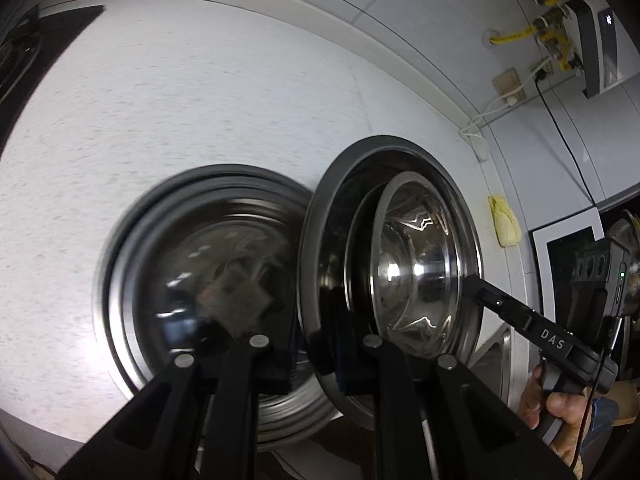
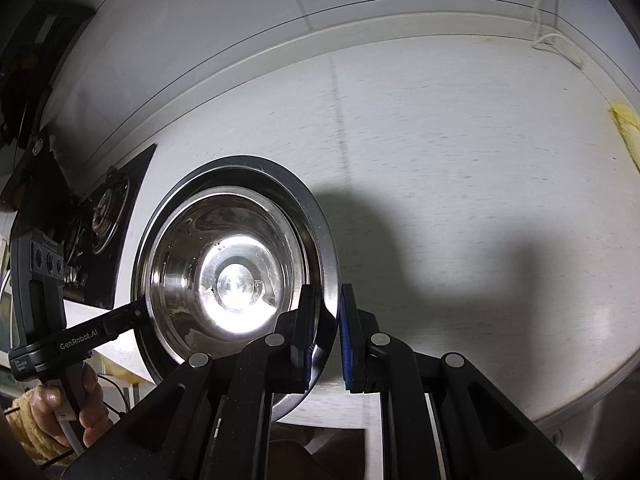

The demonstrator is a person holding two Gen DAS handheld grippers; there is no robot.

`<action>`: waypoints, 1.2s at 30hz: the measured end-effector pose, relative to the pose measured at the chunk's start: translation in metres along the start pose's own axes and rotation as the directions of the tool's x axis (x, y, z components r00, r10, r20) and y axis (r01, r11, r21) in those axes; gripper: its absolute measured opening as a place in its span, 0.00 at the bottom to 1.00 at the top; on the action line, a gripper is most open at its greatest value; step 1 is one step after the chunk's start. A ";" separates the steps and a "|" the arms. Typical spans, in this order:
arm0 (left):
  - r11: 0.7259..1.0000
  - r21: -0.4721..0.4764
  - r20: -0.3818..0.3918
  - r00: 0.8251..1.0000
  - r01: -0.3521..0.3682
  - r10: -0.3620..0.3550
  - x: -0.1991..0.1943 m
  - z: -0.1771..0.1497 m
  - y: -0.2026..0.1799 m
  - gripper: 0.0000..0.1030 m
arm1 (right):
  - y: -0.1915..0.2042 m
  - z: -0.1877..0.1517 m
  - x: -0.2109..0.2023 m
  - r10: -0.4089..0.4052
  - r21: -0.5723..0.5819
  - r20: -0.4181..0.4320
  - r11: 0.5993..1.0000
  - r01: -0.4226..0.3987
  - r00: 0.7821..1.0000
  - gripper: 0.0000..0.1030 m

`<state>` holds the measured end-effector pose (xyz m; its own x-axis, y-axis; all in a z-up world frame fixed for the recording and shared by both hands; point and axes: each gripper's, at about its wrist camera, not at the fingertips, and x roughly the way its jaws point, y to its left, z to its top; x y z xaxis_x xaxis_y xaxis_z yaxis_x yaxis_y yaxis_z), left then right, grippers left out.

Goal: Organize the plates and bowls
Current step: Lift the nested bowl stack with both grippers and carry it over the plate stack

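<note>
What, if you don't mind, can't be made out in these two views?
- Left wrist view: the second steel plate is motion-blurred, so its contents are unreadable.
- Left wrist view: the left gripper straddles the held plate, and its own fingers hide the contact.
- Right wrist view: glare whites out the bottom of the bowl.
- Right wrist view: the right gripper covers the plate's lower rim, so its grip is unclear.

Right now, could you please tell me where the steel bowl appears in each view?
Left wrist view: the steel bowl is right of centre, nested in the tilted plate.
Right wrist view: the steel bowl is left of centre, in the same plate.
Shared landmark: the yellow cloth on the counter, near the right edge in both.
</note>
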<state>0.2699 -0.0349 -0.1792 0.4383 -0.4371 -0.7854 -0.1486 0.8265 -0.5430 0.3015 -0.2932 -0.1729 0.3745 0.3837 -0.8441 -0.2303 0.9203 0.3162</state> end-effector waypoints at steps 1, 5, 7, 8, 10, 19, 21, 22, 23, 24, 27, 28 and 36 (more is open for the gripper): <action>1.000 -0.005 0.000 1.000 0.000 0.000 -0.003 -0.001 0.006 0.12 | 0.008 -0.001 0.004 0.000 -0.004 -0.004 1.000 0.000 1.000 0.10; 1.000 -0.013 0.002 1.000 -0.002 0.002 -0.015 -0.005 0.029 0.12 | 0.027 -0.005 0.012 -0.002 -0.013 -0.012 1.000 0.001 1.000 0.10; 1.000 -0.015 -0.001 1.000 -0.001 0.001 -0.018 -0.005 0.037 0.12 | 0.035 -0.008 0.016 -0.004 -0.014 -0.016 1.000 0.003 1.000 0.10; 1.000 -0.016 -0.003 1.000 -0.001 0.000 -0.019 -0.006 0.041 0.12 | 0.038 -0.009 0.017 -0.004 -0.012 -0.017 1.000 0.004 1.000 0.10; 1.000 -0.018 -0.009 1.000 -0.001 0.000 -0.020 -0.006 0.049 0.12 | 0.043 -0.011 0.020 -0.006 -0.009 -0.021 1.000 0.006 1.000 0.10; 0.999 -0.040 -0.046 0.999 -0.010 0.009 -0.017 -0.003 0.076 0.10 | 0.061 -0.020 0.036 -0.021 -0.003 -0.045 1.000 0.021 0.999 0.10; 0.999 -0.052 -0.049 0.999 -0.012 0.009 -0.016 -0.002 0.079 0.10 | 0.061 -0.020 0.039 -0.020 -0.004 -0.052 1.000 0.020 0.998 0.10; 0.998 -0.060 -0.048 0.999 -0.013 0.010 -0.015 -0.001 0.080 0.10 | 0.060 -0.020 0.040 -0.017 -0.004 -0.055 1.000 0.017 0.998 0.10; 0.998 -0.066 -0.046 0.999 -0.016 0.013 -0.015 -0.002 0.081 0.10 | 0.060 -0.020 0.041 -0.012 -0.004 -0.057 1.000 0.012 0.998 0.10; 0.997 -0.071 -0.042 0.999 -0.020 0.017 -0.016 -0.002 0.084 0.10 | 0.061 -0.020 0.042 -0.004 -0.007 -0.058 1.000 0.004 0.998 0.10; 0.996 -0.088 -0.020 0.999 -0.032 0.030 -0.018 -0.004 0.080 0.10 | 0.059 -0.018 0.041 0.022 -0.020 -0.059 1.000 -0.023 0.998 0.11; 0.995 -0.093 -0.013 0.999 -0.035 0.034 -0.019 -0.005 0.079 0.10 | 0.057 -0.018 0.041 0.030 -0.024 -0.060 0.999 -0.032 0.998 0.11; 0.984 -0.157 0.058 0.994 -0.079 0.089 -0.035 -0.023 0.077 0.10 | 0.051 -0.021 0.033 0.119 -0.089 -0.070 0.988 -0.125 0.990 0.12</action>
<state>0.2230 0.0360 -0.2001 0.4737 -0.3402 -0.8123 -0.3203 0.7926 -0.5188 0.2834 -0.2354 -0.1941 0.2806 0.4846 -0.8285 -0.3541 0.8546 0.3800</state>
